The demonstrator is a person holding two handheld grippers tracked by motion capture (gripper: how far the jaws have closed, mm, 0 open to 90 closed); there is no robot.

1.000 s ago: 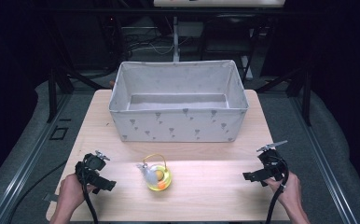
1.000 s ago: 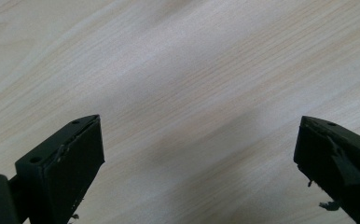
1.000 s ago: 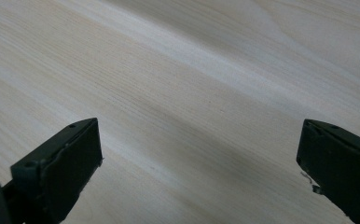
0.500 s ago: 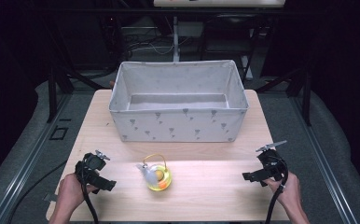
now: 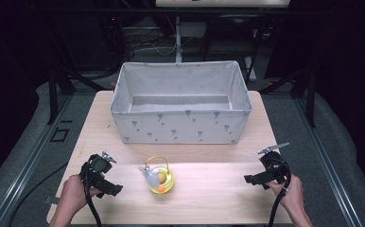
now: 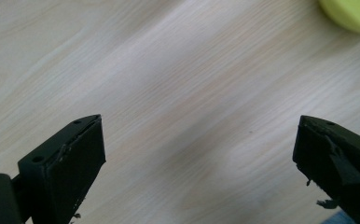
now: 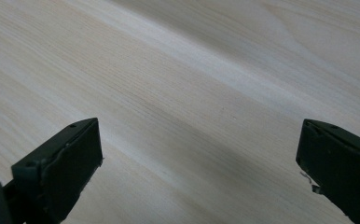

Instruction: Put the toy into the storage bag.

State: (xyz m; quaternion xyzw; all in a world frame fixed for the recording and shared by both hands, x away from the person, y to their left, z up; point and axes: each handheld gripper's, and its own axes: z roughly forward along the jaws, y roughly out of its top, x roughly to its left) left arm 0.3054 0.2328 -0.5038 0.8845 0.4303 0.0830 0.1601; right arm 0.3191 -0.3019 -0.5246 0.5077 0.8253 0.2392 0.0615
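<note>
A small yellow toy teapot (image 5: pixel 159 178) with a wire handle and a grey spout stands on the wooden table (image 5: pixel 209 189) near its front middle. Its yellow edge (image 6: pixel 350 14) shows at the top right of the left gripper view. My left gripper (image 5: pixel 112 189) rests low at the front left, a short way left of the teapot, jaws wide apart and nothing between them (image 6: pixel 194 158). At the front right, my right gripper (image 5: pixel 250 179) is open too, over bare wood (image 7: pixel 197 158), well to the right of the teapot.
A large grey fabric bin (image 5: pixel 180 101) with a small printed pattern stands on the far half of the table, its inside bare. Dark floor, metal frame legs and cables surround the table.
</note>
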